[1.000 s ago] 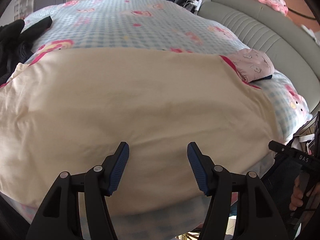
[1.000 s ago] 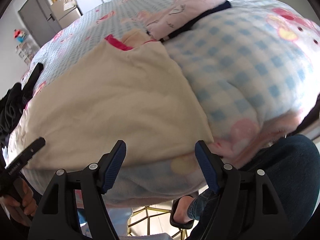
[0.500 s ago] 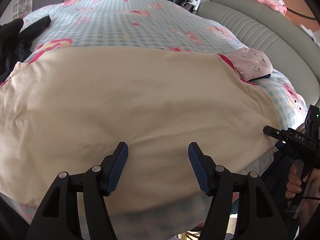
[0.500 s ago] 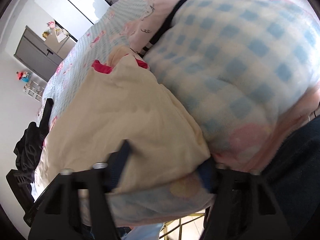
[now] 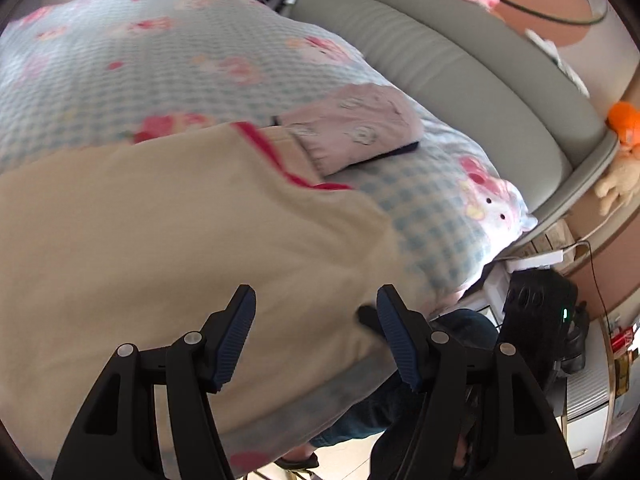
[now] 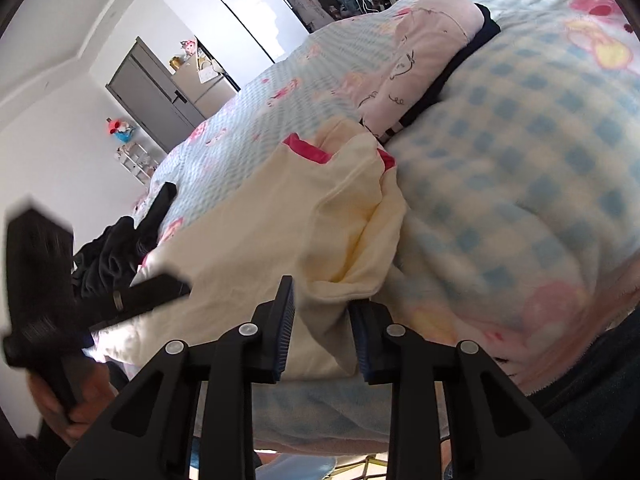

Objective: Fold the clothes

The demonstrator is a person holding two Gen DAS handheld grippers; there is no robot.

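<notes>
Now rt tool [image 6: 322, 322] closing, cream garment [image 6: 256, 236] between.

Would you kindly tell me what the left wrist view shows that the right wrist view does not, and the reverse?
Only the left wrist view shows the grey padded headboard and the orange plush toy. Only the right wrist view shows the black clothes, the grey cabinet, and the right hand-held gripper closing on a bunched corner of the cream garment. Both show that cream garment, the folded pink garment and the blue checked blanket.
</notes>
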